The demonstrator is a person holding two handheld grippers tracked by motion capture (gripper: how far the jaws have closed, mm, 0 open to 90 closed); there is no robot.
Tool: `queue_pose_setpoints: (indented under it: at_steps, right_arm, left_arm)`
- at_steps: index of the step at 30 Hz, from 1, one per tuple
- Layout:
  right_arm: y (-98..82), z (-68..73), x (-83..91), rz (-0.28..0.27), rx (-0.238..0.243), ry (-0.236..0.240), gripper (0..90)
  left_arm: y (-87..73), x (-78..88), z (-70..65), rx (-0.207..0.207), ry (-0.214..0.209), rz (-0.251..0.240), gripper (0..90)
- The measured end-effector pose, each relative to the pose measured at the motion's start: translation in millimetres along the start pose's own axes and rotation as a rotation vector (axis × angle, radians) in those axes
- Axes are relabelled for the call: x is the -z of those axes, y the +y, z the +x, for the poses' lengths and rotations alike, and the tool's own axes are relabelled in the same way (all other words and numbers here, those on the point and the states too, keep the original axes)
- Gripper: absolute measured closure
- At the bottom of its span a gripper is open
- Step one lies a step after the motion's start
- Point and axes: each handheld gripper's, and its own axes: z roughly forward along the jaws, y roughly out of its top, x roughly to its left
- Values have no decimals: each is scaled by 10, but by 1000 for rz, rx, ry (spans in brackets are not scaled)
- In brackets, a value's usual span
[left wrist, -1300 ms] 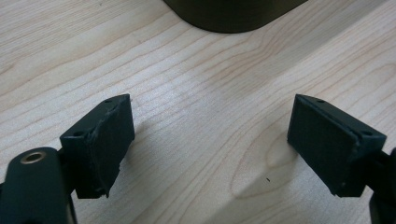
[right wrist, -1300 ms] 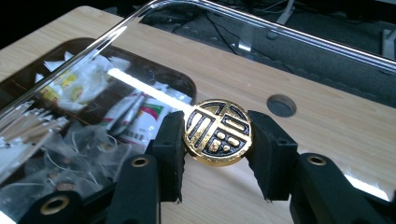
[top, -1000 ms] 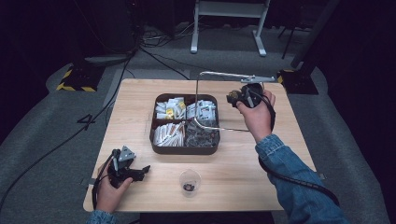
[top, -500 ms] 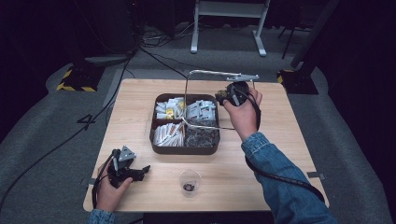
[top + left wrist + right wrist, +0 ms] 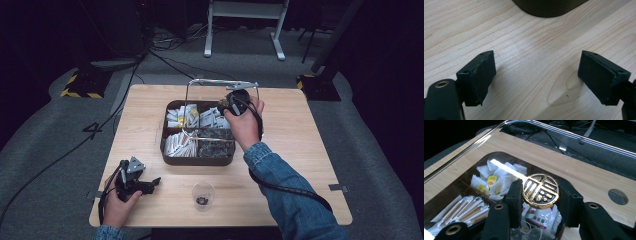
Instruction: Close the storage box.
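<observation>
Here the right tongs (image 5: 540, 195) clamp the gold knob (image 5: 540, 190) of a clear lid (image 5: 200, 82) — tray (image 5: 197, 160) directly beneath; left tongs (image 5: 536, 77) apart, well away.

My high view looks down and forward over the whole table (image 5: 300, 150). Both gripper views sit close and low, sharing the brown tray (image 5: 197, 161) with it.
</observation>
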Motion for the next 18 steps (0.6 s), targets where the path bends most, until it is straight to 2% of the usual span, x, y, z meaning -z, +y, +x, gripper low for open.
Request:
queue_pose_setpoints:
  at_steps: [8, 18]
  right_arm:
    - [-6, 165, -176, 13, -1, 10, 587]
    - [-68, 298, -390, 28, -7, 12, 587]
  left_arm:
    - [0, 0, 0, 1, 0, 0, 153]
    - [0, 2, -1, 3, -1, 2, 153]
